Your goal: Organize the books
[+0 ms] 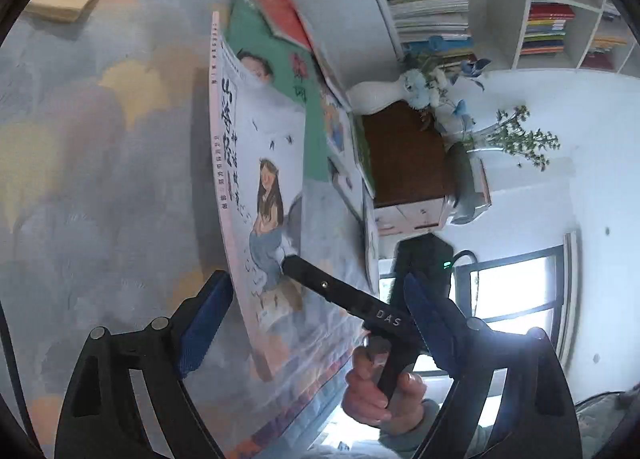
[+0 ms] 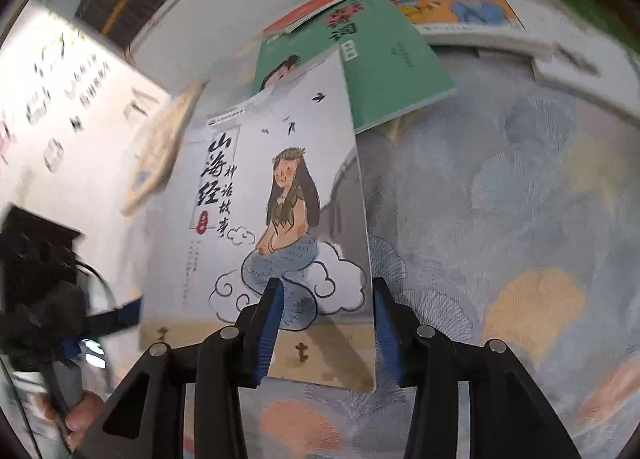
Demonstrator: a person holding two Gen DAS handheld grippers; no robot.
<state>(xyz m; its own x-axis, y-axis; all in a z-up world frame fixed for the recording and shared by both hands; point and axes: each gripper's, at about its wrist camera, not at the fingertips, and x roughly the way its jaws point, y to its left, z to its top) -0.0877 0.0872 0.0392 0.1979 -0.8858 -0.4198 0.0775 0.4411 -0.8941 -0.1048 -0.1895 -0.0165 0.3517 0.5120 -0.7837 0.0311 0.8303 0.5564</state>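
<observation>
White book (image 2: 280,195) with blue-tailed mermaid drawing, green book (image 2: 384,71), pastel shell-patterned carpet (image 2: 520,219), blue-padded black fingers (image 2: 266,335)

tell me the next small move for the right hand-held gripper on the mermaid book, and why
Probably close the right hand-held gripper on the mermaid book. Its fingers straddle the book's lower edge without pinching it, and the left hand-held gripper stands wide open around the tilted-up book, so nothing seems to clamp it yet.

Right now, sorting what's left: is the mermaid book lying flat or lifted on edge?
Lifted on edge: the mermaid book stands clear of the patterned cloth, its lower part between the right gripper jaws.
</observation>
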